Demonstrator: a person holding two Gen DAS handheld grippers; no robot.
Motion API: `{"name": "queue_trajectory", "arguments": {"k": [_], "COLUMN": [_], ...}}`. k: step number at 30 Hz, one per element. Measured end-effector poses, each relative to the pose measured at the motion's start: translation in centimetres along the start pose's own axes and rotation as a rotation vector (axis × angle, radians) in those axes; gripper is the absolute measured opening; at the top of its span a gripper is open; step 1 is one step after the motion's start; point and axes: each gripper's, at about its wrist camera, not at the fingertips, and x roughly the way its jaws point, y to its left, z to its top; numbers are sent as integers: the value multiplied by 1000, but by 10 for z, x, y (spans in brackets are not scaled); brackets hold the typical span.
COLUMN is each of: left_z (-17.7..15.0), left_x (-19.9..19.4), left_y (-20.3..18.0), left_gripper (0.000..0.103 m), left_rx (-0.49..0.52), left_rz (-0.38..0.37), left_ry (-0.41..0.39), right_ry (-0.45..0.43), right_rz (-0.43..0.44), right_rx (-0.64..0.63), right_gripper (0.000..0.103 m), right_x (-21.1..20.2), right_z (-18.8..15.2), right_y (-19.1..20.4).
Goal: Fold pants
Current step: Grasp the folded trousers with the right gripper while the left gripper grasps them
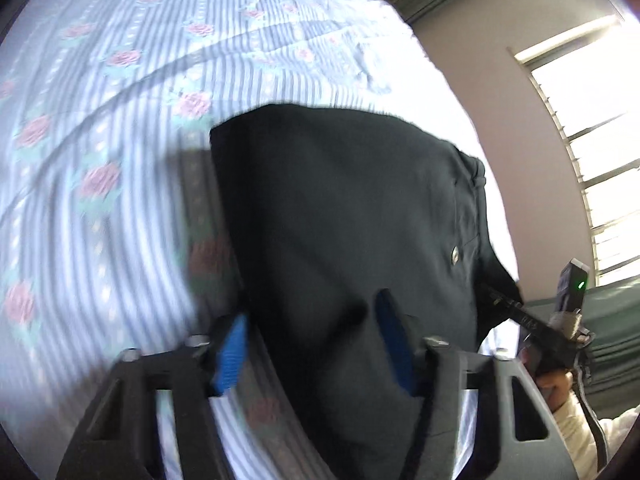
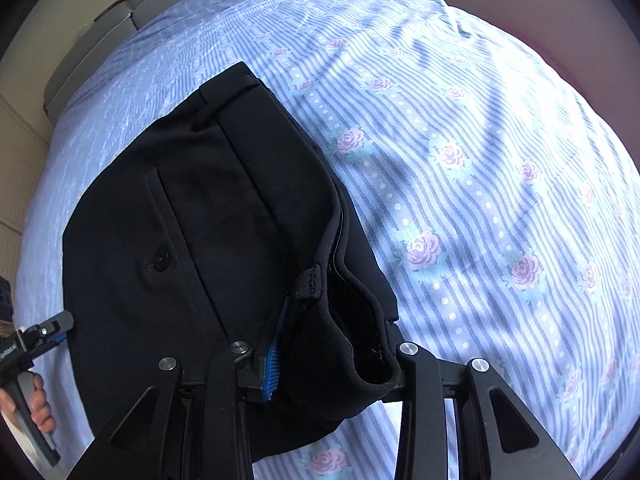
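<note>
Black pants [image 1: 340,208] lie folded on the bed, with a back pocket button [image 1: 455,255] showing. My left gripper [image 1: 312,348] hangs over their near end. Its blue pads [image 1: 232,354] stand apart, one beside the fabric's edge and one over it, and they press on nothing. In the right wrist view the pants [image 2: 200,220] fill the left half. There my right gripper [image 2: 340,354] is shut on the bunched waistband [image 2: 352,320], which hides its right pad. The left gripper [image 2: 60,326] shows at the pants' left edge, and the right gripper [image 1: 516,312] at their right corner.
The bed sheet [image 2: 480,160], blue-striped with pink roses, spreads wide around the pants. A bright window [image 1: 592,160] and wall stand to the right in the left wrist view. A person's hand [image 2: 40,404] holds the left gripper's handle. A grey bed frame [image 2: 100,40] borders the far left.
</note>
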Motion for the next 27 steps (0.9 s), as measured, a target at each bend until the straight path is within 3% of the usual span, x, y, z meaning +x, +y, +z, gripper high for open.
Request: {"name": "queue_trajectory", "arguments": {"k": [5, 9, 13, 16, 19, 27], "left_z": [18, 29, 28, 30, 29, 13], "left_x": [18, 29, 29, 23, 8, -52], "left_y": [13, 5, -8, -23, -47, -111], "left_gripper": [42, 44, 43, 30, 18, 15], "left_rx": [-37, -54, -98, -106, -76, -11], "left_rz": [-139, -162, -72, 23, 104, 122], "left_ry": [-7, -8, 8, 26, 15, -56], "right_ry": [-35, -42, -20, 8, 36, -31], "right_rz": [-50, -45, 12, 53, 96, 201], "right_rx": [-2, 25, 85, 128, 121, 4], "right_gripper": [35, 37, 38, 38, 31, 25], "right_x": [7, 13, 20, 22, 14, -57], "right_z": [-1, 4, 12, 16, 21, 32], "right_y": [17, 16, 3, -4, -6, 11]}}
